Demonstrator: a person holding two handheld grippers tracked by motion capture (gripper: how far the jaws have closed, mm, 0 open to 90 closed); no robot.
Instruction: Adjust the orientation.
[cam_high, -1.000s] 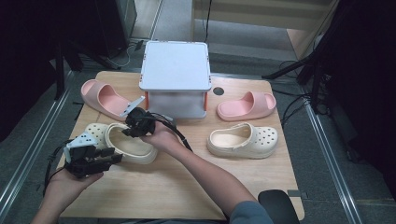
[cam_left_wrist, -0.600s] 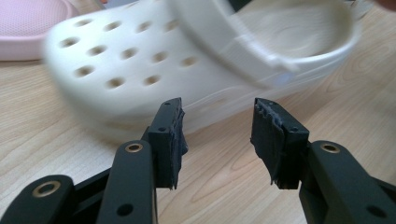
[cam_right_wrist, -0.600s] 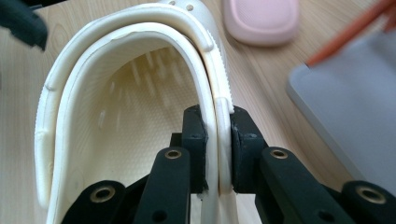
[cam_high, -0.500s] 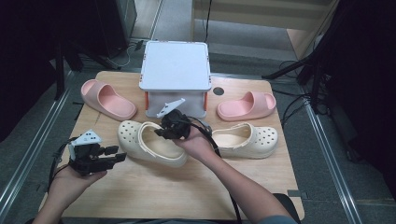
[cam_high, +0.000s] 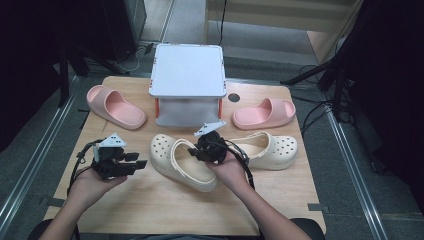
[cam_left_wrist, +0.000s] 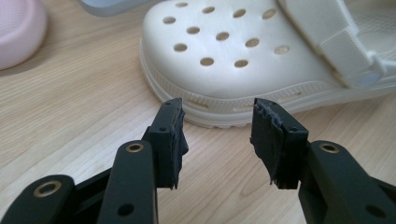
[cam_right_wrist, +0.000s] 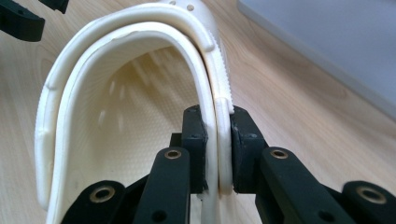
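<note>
**Ana:** Cream clog (cam_high: 182, 162) first, from the high view: where does it lie?

**Ben:** On the wooden table (cam_high: 150, 210), in front of the white box (cam_high: 187, 75), toe towards the person's left. The right gripper (cam_high: 197, 150) is at its rim near the heel. A second cream clog (cam_high: 267, 149) lies just beside it on the right, heel to heel. One pink slide (cam_high: 115, 106) sits left of the box, another pink slide (cam_high: 264, 112) to its right.

**Ana:** And the left gripper (cam_high: 137, 161)?

**Ben:** It sits in the hand, left of the clog's toe and apart from it, pointing towards it.

**Ana:** Left gripper view?

**Ben:** The jaws stand wide with nothing between the pads (cam_left_wrist: 170, 140). The clog's holed toe (cam_left_wrist: 224, 60) is just beyond them, its strap off to the right, and a pink slide (cam_left_wrist: 18, 32) is at the top left corner.

**Ana:** Right gripper view?

**Ben:** The jaws are clamped on the clog's wall: one pad inside the shoe, the other (cam_right_wrist: 243, 149) outside, both pressing on the rim and the folded strap. The box (cam_right_wrist: 336, 42) is at the upper right.
</note>
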